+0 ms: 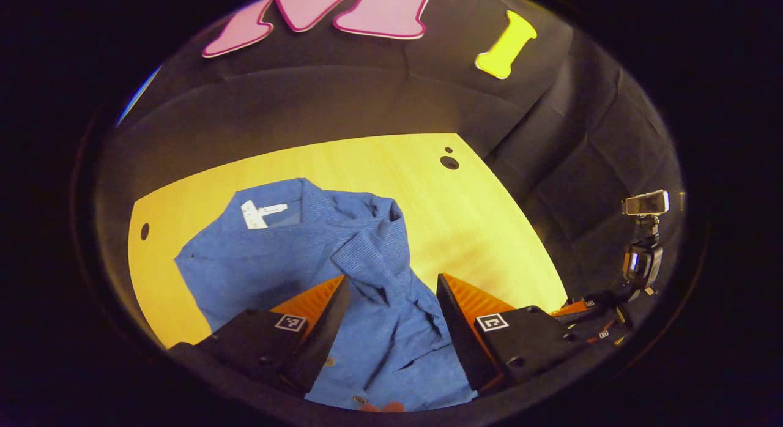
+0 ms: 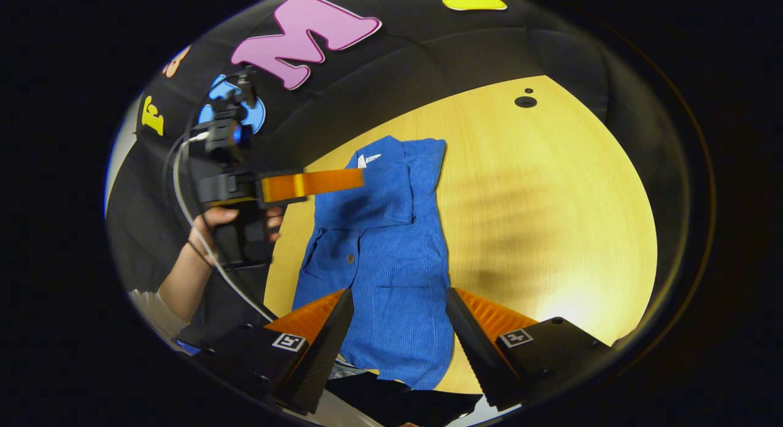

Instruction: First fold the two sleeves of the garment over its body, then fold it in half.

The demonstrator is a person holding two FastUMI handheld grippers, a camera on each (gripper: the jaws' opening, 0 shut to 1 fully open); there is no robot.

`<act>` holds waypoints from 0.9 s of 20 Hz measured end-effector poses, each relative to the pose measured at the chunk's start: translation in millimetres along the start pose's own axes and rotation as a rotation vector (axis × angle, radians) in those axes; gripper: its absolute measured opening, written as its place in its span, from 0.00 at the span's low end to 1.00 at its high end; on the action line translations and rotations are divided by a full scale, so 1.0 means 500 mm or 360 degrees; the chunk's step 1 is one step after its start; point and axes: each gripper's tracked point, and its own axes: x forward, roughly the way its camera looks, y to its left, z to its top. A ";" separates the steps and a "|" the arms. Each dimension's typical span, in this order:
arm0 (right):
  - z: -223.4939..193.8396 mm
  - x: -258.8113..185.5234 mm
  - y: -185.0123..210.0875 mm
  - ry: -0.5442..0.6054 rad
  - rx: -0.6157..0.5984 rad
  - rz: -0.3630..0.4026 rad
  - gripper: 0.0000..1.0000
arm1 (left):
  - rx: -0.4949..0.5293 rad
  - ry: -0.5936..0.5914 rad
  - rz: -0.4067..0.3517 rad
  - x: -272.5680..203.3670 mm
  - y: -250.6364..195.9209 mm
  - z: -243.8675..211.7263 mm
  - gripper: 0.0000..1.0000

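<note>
1. A blue ribbed shirt (image 2: 391,262) lies flat on the yellow wooden table (image 2: 550,200).
2. Both sleeves are folded in over the body, making a narrow long strip.
3. The collar, with a white label (image 1: 262,213) inside, lies at the far end.
4. Buttons and a chest pocket show on the front.

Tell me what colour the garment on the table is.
The garment is blue with a fine ribbed texture, clearest in the right gripper view.

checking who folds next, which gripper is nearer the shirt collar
Left. The left gripper hovers just over the collar end of the shirt; the right gripper is at the hem, opposite end.
</note>
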 end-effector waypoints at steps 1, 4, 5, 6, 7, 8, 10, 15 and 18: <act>-0.014 0.006 0.007 0.0013 -0.0027 -0.0019 0.98 | -0.0036 -0.0016 0.0011 -0.041 0.019 -0.037 0.83; -0.069 0.024 0.018 0.0081 -0.0108 -0.0112 0.98 | -0.0195 -0.0015 0.0087 -0.127 0.102 -0.189 0.83; -0.094 0.032 0.025 0.0111 -0.0135 -0.0134 0.98 | -0.0265 0.0039 0.0099 -0.146 0.123 -0.251 0.83; -0.117 0.039 0.029 0.0146 -0.0158 -0.0153 0.98 | -0.0330 0.0092 0.0105 -0.162 0.140 -0.315 0.83; -0.146 0.048 0.034 0.0186 -0.0171 -0.0171 0.98 | -0.0384 0.0143 0.0133 -0.167 0.164 -0.371 0.83; -0.168 0.057 0.040 0.0225 -0.0180 -0.0176 0.98 | -0.0435 0.0201 0.0178 -0.169 0.191 -0.433 0.83; -0.220 0.073 0.045 0.0321 -0.0182 -0.0221 0.98 | -0.0542 0.0291 0.0247 -0.179 0.232 -0.539 0.83; -0.324 0.084 -0.002 0.0535 -0.0163 -0.0359 0.99 | -0.0746 0.0489 0.0346 -0.208 0.305 -0.721 0.83; -0.351 0.076 -0.036 0.0601 -0.0049 -0.0447 0.99 | -0.0822 0.0614 0.0356 -0.208 0.332 -0.767 0.83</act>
